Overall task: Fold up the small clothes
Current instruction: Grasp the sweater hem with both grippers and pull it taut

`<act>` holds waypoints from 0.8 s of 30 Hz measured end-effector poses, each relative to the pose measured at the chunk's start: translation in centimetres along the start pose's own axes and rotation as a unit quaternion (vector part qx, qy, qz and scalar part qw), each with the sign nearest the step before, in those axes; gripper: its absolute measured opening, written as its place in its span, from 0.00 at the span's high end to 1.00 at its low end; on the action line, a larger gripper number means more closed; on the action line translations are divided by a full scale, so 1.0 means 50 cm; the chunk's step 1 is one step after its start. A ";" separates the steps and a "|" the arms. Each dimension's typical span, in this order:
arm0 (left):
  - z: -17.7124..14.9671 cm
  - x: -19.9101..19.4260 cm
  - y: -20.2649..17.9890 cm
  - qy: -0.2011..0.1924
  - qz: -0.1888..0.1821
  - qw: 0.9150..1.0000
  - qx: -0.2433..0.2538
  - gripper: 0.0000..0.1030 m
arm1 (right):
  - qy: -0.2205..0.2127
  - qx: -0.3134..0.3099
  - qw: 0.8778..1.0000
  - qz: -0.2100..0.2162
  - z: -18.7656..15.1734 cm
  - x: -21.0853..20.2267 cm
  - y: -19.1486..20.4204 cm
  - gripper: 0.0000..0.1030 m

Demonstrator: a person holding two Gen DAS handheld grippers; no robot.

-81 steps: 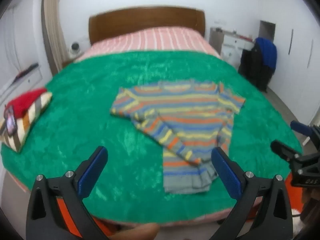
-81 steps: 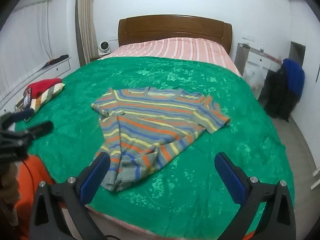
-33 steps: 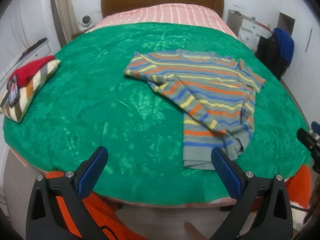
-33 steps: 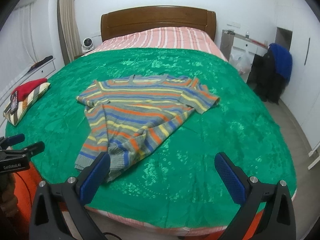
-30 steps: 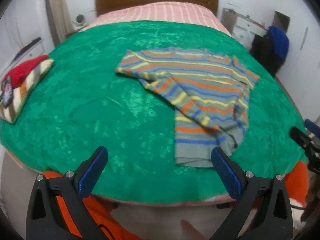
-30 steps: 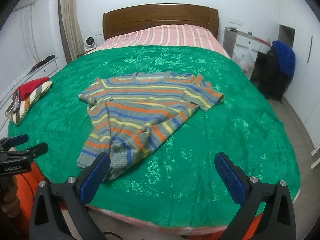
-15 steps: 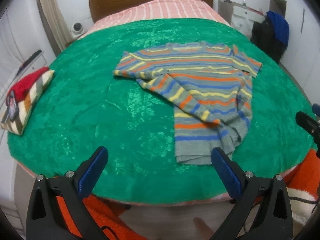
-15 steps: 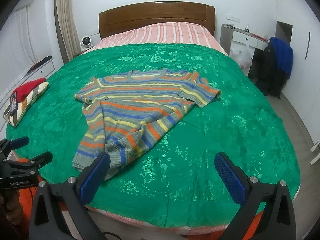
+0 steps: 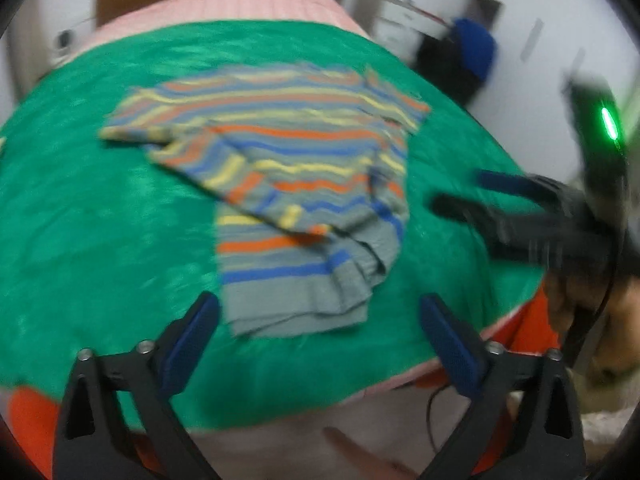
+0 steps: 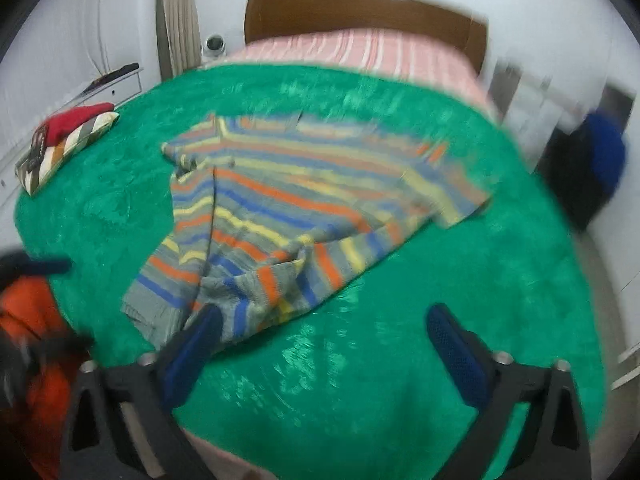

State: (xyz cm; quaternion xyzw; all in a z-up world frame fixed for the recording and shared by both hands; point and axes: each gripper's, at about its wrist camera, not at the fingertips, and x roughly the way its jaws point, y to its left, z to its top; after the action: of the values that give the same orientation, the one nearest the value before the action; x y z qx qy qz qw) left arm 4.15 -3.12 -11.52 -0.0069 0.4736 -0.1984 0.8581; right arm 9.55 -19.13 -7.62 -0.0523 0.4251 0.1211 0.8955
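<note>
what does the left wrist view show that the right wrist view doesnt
Only the left wrist view shows the right gripper from the side, with a green light behind it. Only the right wrist view shows the red and striped folded pile at the green blanket's far left edge. Both show the striped sweater lying partly folded, and open, empty jaws.

The left gripper [image 9: 320,332] is built from black angular arms tipped with blue textured pads [image 9: 191,340]; silver screw heads are set at about 8 and 4 o'clock on the arms. The right gripper [image 10: 324,340] is made the same way — black frame, blue pads [image 10: 456,354], silver screws. Seen from the left wrist at 3 o'clock, its black body carries a lit green lamp [image 9: 608,124] and a thin black cable [image 9: 596,320]. Bare skin of the hand [image 9: 612,312] is seen behind it, and orange fabric [image 10: 28,320] — blurred — at 9 o'clock.
</note>
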 end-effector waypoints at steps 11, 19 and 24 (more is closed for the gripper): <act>0.034 0.063 0.079 0.048 -0.120 0.988 -0.079 0.94 | 0.126 0.187 0.952 0.208 -0.002 0.143 -0.081 0.92; -0.041 -0.035 0.175 0.055 -0.024 0.994 -0.094 0.94 | 0.123 0.156 0.971 0.135 -0.117 0.002 -0.194 0.94; -0.056 -0.004 0.206 0.060 -0.007 0.990 -0.128 0.94 | 0.116 0.211 0.956 0.170 -0.141 0.031 -0.172 0.63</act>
State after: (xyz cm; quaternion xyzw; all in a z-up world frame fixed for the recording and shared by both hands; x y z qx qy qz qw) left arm 5.22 6.95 -14.95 -0.1078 0.5460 -0.1426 0.8185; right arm 7.47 -28.54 -13.33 0.1970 0.5443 0.1719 0.7971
